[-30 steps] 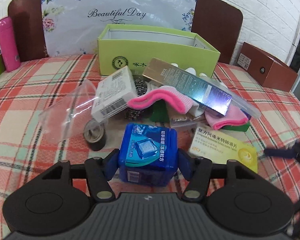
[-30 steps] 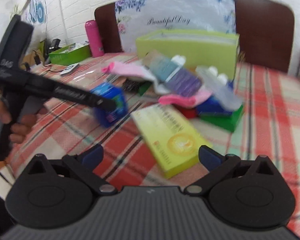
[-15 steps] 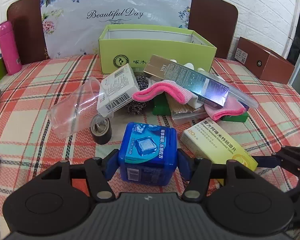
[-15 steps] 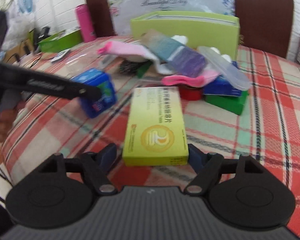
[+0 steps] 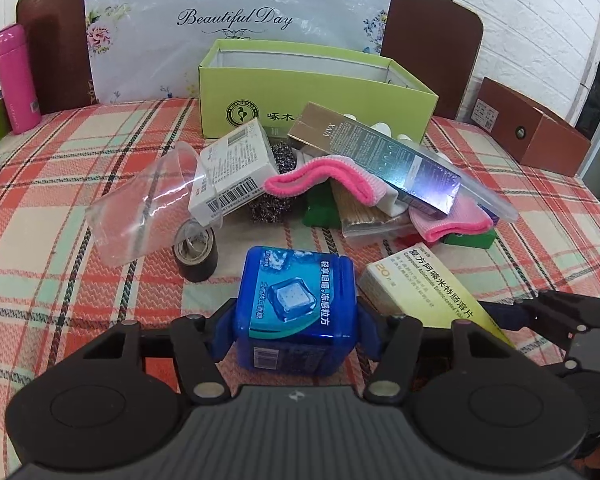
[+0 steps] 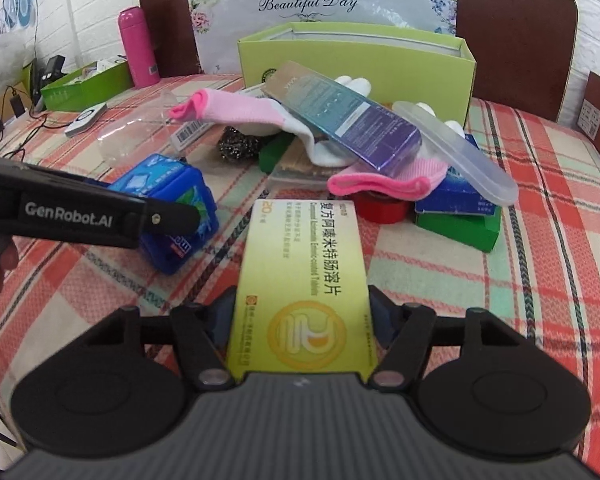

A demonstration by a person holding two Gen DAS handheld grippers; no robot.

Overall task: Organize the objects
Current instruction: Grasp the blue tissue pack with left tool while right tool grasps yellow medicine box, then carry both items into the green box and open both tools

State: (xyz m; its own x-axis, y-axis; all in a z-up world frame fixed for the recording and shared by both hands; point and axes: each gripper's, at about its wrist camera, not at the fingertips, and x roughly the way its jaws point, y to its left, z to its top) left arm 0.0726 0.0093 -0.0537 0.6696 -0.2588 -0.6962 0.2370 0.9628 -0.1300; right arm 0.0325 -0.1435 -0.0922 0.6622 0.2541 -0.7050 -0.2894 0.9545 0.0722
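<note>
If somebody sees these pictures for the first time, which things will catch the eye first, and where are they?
Nearest the cameras, the left gripper clasps a blue plastic cube-shaped box, while the right gripper, whose fingers have just been closing, flanks a flat yellow-green cardboard medicine box. Behind them, a cluttered pile topped by a long shiny purple-blue carton and pink socks lies on the red plaid tablecloth. An open lime-green cardboard box stands behind.
</note>
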